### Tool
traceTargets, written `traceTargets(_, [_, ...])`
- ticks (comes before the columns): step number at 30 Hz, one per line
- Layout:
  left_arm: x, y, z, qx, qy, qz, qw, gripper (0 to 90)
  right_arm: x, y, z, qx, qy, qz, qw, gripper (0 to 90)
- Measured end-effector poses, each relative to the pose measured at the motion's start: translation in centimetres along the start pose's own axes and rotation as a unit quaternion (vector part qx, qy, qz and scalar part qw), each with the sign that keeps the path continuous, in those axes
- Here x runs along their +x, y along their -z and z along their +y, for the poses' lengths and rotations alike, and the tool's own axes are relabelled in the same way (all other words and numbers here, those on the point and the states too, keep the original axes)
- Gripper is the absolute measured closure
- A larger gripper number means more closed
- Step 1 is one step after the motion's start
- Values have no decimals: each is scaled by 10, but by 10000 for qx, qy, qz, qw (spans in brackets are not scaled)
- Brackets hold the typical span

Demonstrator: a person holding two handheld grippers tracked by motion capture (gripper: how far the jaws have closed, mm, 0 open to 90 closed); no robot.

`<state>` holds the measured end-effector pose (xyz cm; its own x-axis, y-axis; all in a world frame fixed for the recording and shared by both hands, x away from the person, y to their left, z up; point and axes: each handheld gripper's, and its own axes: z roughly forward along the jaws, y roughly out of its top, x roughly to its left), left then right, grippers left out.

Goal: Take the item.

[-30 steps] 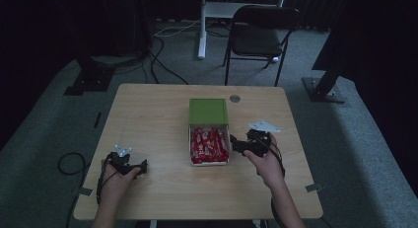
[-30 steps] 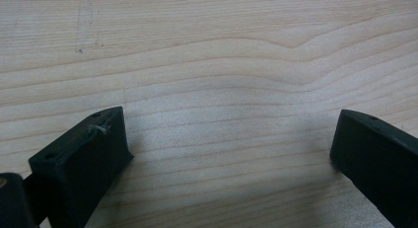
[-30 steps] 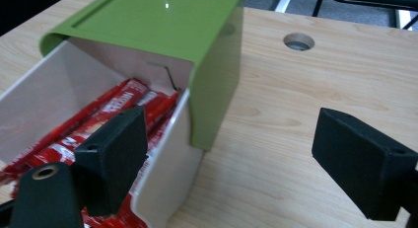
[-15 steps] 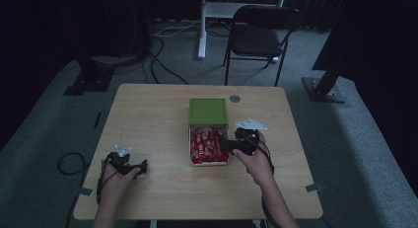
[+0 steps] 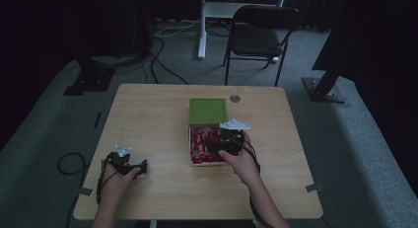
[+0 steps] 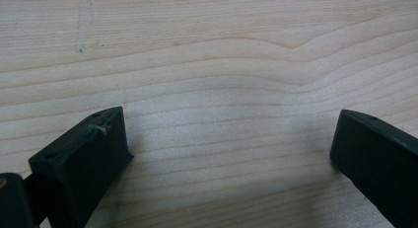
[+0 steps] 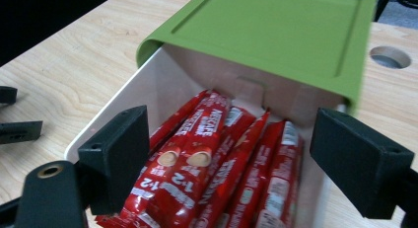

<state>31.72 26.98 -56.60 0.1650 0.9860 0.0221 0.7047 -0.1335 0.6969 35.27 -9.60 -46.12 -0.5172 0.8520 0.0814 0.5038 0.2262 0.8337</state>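
The right gripper hangs over the near end of a white box that sits in the middle of the wooden table. Its two black jaws stand wide apart with nothing between them, so it is released. In the right gripper view, red snack packets lie side by side just below and ahead of the jaws, running lengthwise along the box. The left jaw is above the box's left wall, and the right jaw is over the right wall. Beyond the jaws, a green lid covers the far half of the box and slopes up away from the gripper, leaving the near half open. Past the lid on the right, a round hole shows in the tabletop.

In the high view the right gripper is held by a hand right above the packets, with the green lid just beyond it.

The left gripper rests well apart from the box, near the person's edge of the table. In the left gripper view its jaws are also spread wide over bare wood, holding nothing.

A folding chair stands on the carpet beyond the far side of the table.
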Motion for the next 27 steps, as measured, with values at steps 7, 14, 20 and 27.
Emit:
traceTargets(7, [0, 0, 0, -4, -1, 2, 10000, 19, 10, -13, -3, 133, 80, 7, 9999, 235])
traceTargets(14, [0, 0, 0, 3, -6, 0, 10000, 19, 15, -28, -9, 300, 368, 321, 9984, 421])
traceTargets(20, [0, 0, 0, 4, 0, -2, 10000, 19, 15, -33, -12, 363, 233, 276, 9987, 481])
traceTargets(27, [0, 0, 0, -2, -1, 1, 10000, 19, 14, -39, -14, 559, 137, 5, 9983, 571])
